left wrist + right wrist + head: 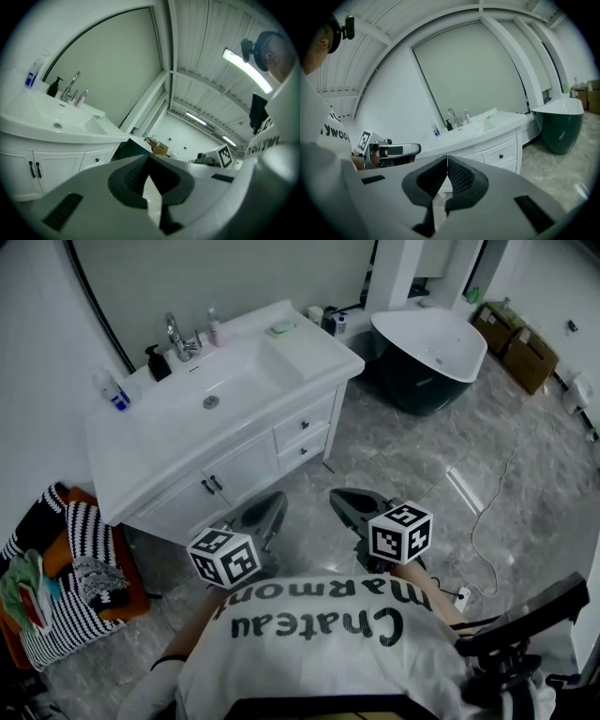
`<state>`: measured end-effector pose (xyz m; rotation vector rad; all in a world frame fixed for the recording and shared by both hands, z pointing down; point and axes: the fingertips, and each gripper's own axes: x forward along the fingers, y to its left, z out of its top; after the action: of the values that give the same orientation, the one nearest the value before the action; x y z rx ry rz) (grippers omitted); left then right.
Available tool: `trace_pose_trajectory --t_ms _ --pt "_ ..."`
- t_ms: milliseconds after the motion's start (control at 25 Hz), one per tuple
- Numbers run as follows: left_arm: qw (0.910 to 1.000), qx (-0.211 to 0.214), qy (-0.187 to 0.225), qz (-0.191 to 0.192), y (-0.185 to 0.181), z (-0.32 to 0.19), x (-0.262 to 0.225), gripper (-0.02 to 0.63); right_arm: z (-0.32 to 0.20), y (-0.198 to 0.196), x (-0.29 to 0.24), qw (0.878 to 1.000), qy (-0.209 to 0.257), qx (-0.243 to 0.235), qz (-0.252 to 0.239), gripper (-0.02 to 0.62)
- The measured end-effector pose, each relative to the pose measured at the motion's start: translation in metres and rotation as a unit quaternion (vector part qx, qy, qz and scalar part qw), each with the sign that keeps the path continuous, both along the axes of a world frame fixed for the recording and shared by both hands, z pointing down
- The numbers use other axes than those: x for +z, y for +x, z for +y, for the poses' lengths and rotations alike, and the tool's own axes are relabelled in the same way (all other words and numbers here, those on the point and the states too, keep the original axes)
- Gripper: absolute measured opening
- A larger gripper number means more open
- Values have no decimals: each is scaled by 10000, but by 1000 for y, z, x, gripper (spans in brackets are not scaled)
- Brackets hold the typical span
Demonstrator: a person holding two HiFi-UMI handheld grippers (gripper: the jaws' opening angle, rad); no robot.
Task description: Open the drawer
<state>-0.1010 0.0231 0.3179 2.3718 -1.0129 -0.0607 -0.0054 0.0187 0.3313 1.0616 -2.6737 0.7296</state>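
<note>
A white vanity [169,460] with a sink stands ahead of me. At its right end are two small drawers, one above the other, each with a dark knob: the upper drawer [305,421] and the lower drawer [304,448]. Both are closed, as the right gripper view also shows for the upper drawer [500,153]. My left gripper [267,514] and right gripper [349,504] hover side by side over the floor, short of the vanity and touching nothing. Each is shut and empty, with the left gripper [149,157] and the right gripper [446,157] closed tip to tip.
Two cabinet doors with dark handles [214,485] sit left of the drawers. A faucet [178,337] and bottles stand on the counter. A dark bathtub [429,351] is at the right rear with cardboard boxes [520,348] beyond. A pile of striped cloths [70,568] lies left, and a cable [487,512] crosses the floor.
</note>
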Motion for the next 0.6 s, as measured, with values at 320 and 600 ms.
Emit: trace_pose_trajectory --t_ms 320,600 --pt "9999 -8 -86 -55 -2 -9 13 3 -7 6 29 9986 -482 182 -129 12" --pt "9990 -25 -437 49 -3 0 34 3 -17 -9 32 9963 -754 173 -365 12"
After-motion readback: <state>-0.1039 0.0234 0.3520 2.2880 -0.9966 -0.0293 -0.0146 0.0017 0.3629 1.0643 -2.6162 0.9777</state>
